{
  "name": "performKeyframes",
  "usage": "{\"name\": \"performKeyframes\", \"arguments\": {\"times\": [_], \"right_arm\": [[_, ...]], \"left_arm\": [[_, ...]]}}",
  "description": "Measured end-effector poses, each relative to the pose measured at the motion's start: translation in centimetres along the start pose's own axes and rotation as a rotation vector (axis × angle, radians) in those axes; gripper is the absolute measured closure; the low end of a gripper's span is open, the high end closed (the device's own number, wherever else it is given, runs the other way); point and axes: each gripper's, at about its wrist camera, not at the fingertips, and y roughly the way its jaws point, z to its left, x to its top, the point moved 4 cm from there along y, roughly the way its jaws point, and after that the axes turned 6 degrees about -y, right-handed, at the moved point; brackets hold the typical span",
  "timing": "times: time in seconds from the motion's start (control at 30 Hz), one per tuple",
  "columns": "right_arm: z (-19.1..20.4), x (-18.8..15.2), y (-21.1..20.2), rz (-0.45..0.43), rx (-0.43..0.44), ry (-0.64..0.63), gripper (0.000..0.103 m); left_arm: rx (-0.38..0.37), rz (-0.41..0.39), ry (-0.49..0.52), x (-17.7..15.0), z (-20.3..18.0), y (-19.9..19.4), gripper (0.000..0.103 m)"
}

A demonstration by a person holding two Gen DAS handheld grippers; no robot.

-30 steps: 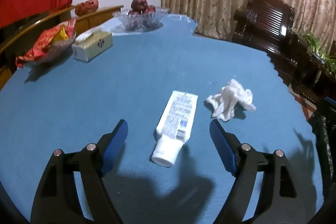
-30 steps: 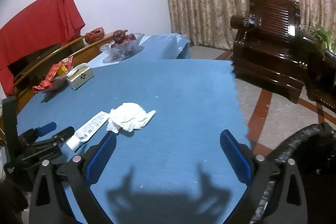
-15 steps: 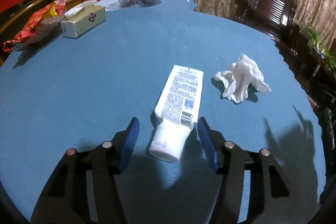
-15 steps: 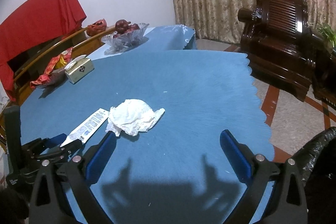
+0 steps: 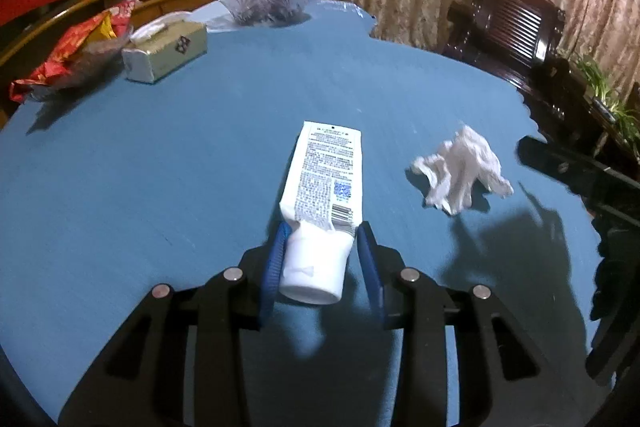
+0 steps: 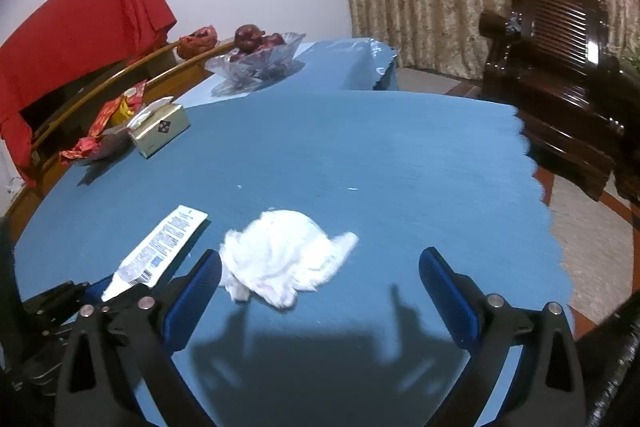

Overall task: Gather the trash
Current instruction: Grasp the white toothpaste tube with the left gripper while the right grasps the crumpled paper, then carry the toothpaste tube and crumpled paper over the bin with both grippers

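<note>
My left gripper [image 5: 323, 251] pinches the capped end of the flattened white printed tube [image 5: 325, 195]; next I lift. My right gripper [image 6: 320, 281] hangs wide open, the crumpled white tissue [image 6: 282, 255] just inside its left finger.

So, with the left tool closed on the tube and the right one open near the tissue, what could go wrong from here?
1. The left tool pinches the tube only at its cap end, so the long flat body may droop or swing when lifted.
2. The right tool stands off-center: the crumpled tissue lies close to the left finger, so closing may only push it.
3. The two tools are close together and may collide.
</note>
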Motion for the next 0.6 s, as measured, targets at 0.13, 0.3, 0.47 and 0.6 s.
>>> {"name": "performKeyframes", "arguments": {"times": [0.13,0.3,0.47,0.6], "right_arm": [[0.7,0.3,1.7,0.02,0.014,-0.004,0.006],[1.7,0.2,3.6,0.058,0.028,-0.009,0.006],[2.6,-0.3,5.3,0.116,0.045,-0.037,0.015],[2.5,-0.6,5.5,0.129,0.037,-0.04,0.037]], "left_arm": [[0.02,-0.02,-0.016,1.2,0.9,-0.1,0.068],[0.048,-0.024,-0.036,2.1,2.2,0.2,0.068],[0.052,-0.029,-0.043,2.6,2.6,0.2,0.068],[0.051,-0.029,-0.048,2.7,2.6,0.2,0.068]]}}
